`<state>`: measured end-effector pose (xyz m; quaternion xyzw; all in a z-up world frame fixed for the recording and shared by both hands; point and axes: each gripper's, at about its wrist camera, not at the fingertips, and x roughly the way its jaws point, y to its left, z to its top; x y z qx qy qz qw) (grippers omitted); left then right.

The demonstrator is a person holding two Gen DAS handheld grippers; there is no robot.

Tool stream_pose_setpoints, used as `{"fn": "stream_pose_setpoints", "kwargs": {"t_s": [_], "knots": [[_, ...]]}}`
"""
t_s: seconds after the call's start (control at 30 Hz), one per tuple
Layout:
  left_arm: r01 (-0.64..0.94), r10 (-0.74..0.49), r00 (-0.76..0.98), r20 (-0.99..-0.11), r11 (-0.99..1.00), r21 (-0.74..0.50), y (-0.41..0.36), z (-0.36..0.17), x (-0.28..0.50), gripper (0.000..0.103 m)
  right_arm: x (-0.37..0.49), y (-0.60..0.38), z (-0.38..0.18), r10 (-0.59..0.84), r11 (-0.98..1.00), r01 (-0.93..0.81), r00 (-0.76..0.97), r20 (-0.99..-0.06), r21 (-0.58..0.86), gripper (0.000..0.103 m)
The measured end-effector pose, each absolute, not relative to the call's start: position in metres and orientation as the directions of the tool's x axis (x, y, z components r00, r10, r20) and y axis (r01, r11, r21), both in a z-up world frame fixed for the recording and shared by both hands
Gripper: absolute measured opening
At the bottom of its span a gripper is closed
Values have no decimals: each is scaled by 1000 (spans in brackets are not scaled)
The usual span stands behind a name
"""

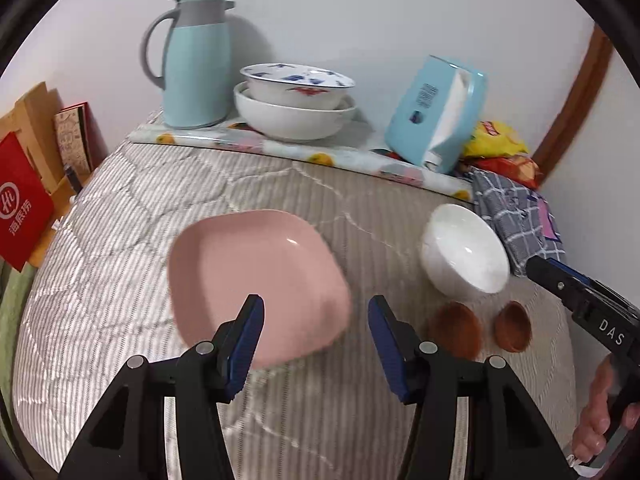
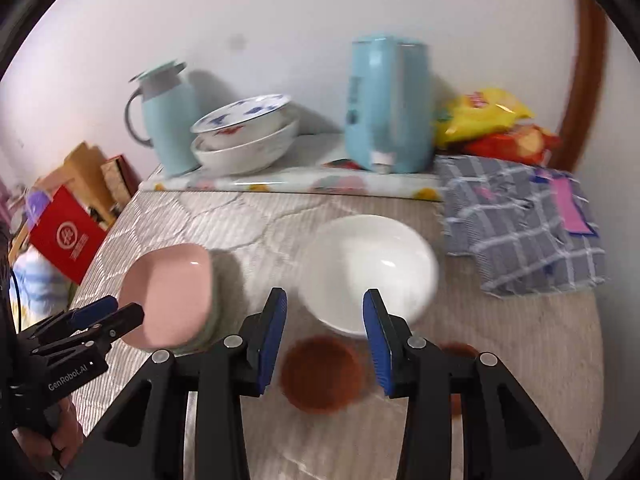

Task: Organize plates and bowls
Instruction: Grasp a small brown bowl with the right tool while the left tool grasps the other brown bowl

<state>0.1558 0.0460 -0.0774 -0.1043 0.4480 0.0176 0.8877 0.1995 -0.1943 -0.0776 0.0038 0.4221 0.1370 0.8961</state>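
A pink square plate (image 1: 256, 284) lies on the striped quilted surface; in the right wrist view (image 2: 168, 292) it sits on a pale green dish. My left gripper (image 1: 316, 336) is open, its left finger over the plate's near edge. A white bowl (image 1: 466, 254) stands to the right, with two small brown bowls (image 1: 458, 330) (image 1: 514, 326) in front of it. My right gripper (image 2: 325, 330) is open above one brown bowl (image 2: 320, 376), just short of the white bowl (image 2: 368, 272). Two stacked bowls, the top one blue-patterned (image 1: 296, 100), stand at the back.
A light blue thermos jug (image 1: 192, 64), a blue tissue box (image 1: 436, 116) and snack bags (image 1: 496, 144) stand on the back ledge. A checked cloth (image 2: 520, 224) lies at the right. A red bag (image 1: 20, 208) and boxes sit off the left edge.
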Motion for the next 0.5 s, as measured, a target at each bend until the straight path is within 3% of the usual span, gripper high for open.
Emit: {"fn": "stream_pose_setpoints", "kwargs": {"t_s": [0.5], "knots": [[-58,-93,570,-817,987,-152,-28,-100,160,52,181,-294,-111,147,988,-121,591,-793,94,38]]}}
